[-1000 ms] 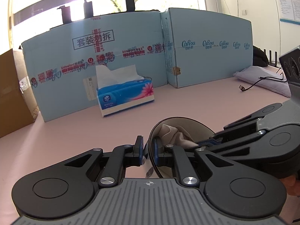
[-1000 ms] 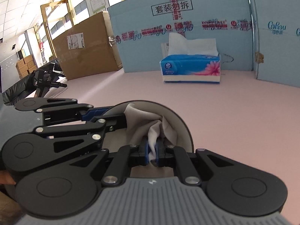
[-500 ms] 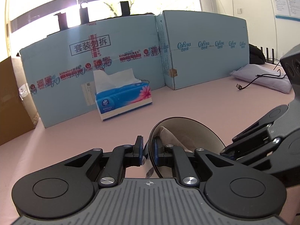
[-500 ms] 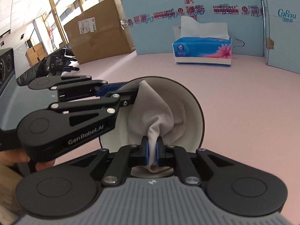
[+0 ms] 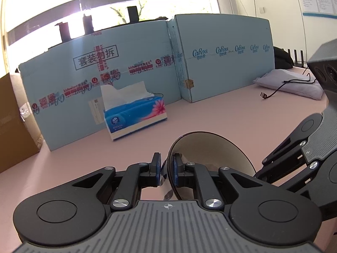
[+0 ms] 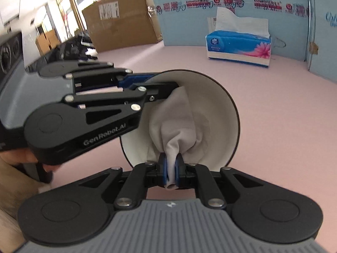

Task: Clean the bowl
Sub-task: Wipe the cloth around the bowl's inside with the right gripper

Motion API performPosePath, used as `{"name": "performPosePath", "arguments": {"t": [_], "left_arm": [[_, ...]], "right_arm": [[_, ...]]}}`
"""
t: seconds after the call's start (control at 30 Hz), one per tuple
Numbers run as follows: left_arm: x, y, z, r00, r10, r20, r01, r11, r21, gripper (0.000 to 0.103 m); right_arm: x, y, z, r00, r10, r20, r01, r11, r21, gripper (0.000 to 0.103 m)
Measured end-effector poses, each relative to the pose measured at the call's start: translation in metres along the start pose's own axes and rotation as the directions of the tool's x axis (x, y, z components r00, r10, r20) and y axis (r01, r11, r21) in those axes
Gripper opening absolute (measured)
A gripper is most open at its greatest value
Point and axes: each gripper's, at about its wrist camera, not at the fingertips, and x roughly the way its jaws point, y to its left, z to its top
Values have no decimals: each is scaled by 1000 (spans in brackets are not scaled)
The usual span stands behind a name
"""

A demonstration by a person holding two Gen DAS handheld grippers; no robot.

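Left tongs: closed narrow on the rim of the bowl, one blue pad outside the wall, one inside. In the right wrist view they enter from the left and grip the rim at its upper left.

Right tongs: pinched shut on a bunched grey cloth; the cloth spreads against the inner face of the bowl.

Bowl: dark outside, white inside, tipped on edge with its opening toward the right tongs, held above the table.

Table: pink, bare around the bowl.

Tissue box: blue with a pink flower, white tissue standing out of the top; well beyond the bowl, just before the light blue cardboard panels.

Brown carton: far left, beside the panels.

Pillow with black cable: far right.
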Motion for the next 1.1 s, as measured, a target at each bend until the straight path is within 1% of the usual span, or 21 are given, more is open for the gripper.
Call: {"name": "performPosePath", "arguments": {"t": [0.17,0.3,0.4,0.5,0.67,0.8,0.93,1.0,1.1], "left_arm": [[-1,-1,0,1000,0,3,0,1000,8,15],[-2,-3,-1,1000,-2,13,2,1000,26,15],[-3,-5,-1,1000,-1,16,1,999,34,15],[-2,-5,-1,1000,-1,16,0,999,38,15],[-1,-6,0,1000,-5,17,5,999,37,15],[1,-7,3,1000,-9,17,8,999,43,15],[4,-9,5,1000,-13,17,13,999,47,16],[5,-10,6,1000,-12,14,11,999,51,16],[5,-11,7,1000,-15,12,14,998,57,16]], "right_arm": [[-1,6,0,996,-92,-12,90,992,-85,9],[0,5,0,986,-169,3,168,977,-131,8],[0,2,0,980,-197,21,198,971,-131,7],[-2,-1,0,977,-208,40,211,970,-116,7],[-1,2,-4,985,-170,24,172,979,-113,9],[-4,-2,-4,997,-82,7,82,995,-48,9],[-7,-2,-3,1000,-8,22,8,1000,-1,10],[-7,-4,-3,1000,-2,20,2,1000,7,10],[-7,-6,-4,1000,-25,11,25,1000,0,10]]}}
